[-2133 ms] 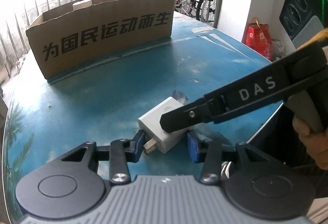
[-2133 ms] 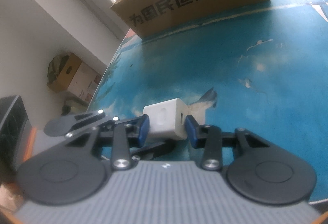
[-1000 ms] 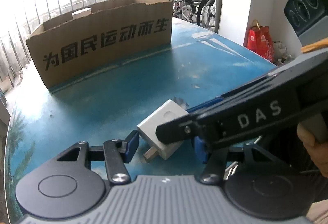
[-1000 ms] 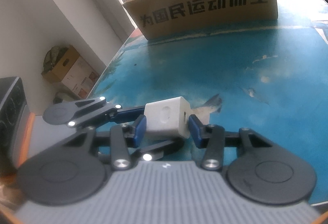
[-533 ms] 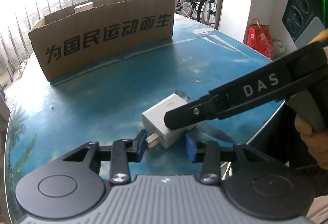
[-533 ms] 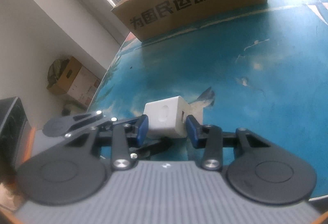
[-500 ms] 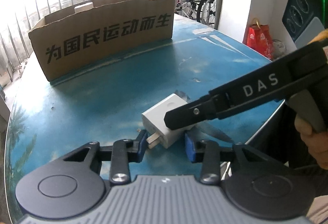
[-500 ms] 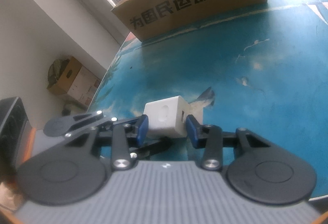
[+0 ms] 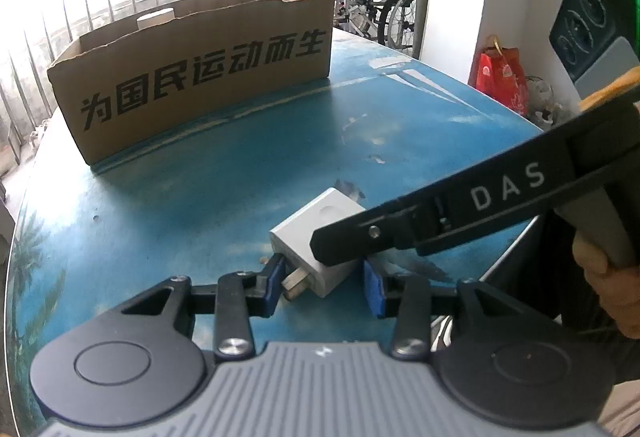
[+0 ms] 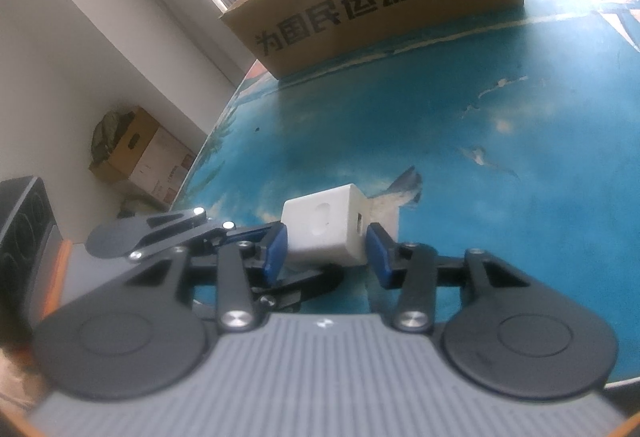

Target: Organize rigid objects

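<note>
A white plug adapter (image 9: 316, 227) with metal prongs lies on the blue table (image 9: 180, 197) near its front edge. It also shows in the right wrist view (image 10: 328, 227). My left gripper (image 9: 324, 285) is open, its blue pads on either side of the adapter's prong end. My right gripper (image 10: 326, 251) reaches in from the right and straddles the adapter's body, its blue pads close to or touching its sides. In the left wrist view the right gripper's black finger (image 9: 440, 221) marked DAS crosses over the adapter.
An open cardboard box (image 9: 200, 65) with black Chinese lettering stands at the table's far side, a white cup (image 9: 156, 15) inside. A wheelchair (image 9: 384, 1) and a red bag (image 9: 502, 77) stand beyond the table. A small cardboard box (image 10: 136, 153) sits on the floor.
Both grippers stay around the adapter. The left gripper's pads have spread a little wider than half a second ago. The adapter has not visibly moved.
</note>
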`<state>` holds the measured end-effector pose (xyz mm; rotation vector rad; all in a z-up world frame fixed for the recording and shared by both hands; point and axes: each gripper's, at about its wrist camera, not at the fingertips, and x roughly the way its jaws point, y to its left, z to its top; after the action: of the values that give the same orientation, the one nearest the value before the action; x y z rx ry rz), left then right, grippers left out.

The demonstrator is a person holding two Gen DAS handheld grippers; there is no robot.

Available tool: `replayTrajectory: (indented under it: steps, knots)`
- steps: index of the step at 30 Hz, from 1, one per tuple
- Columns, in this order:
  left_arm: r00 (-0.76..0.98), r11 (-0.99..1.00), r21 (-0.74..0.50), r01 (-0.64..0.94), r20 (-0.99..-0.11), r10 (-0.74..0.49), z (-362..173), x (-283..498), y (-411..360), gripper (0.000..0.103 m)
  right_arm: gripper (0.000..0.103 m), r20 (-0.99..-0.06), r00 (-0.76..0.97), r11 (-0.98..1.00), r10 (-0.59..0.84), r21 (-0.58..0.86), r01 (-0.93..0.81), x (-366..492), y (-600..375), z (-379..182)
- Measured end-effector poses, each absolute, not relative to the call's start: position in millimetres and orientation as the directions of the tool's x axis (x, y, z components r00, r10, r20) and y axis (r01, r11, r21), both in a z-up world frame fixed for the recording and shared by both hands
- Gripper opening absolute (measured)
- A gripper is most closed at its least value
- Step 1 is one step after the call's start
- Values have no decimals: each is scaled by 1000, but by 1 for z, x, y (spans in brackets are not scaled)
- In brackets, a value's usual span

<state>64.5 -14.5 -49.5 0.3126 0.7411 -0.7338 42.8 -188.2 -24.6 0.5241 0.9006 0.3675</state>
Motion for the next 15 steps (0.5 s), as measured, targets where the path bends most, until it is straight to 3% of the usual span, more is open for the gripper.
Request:
replayTrajectory:
  steps: [9, 15]
  knots:
    - [564, 721, 39, 692, -653, -506, -21, 68, -7, 42, 43, -628, 606, 836, 489, 536, -121, 47, -182, 0]
    - [653, 728, 129, 674, -565, -504, 30, 90, -5, 42, 43, -549, 676, 839, 492, 506, -199, 70, -181, 47]
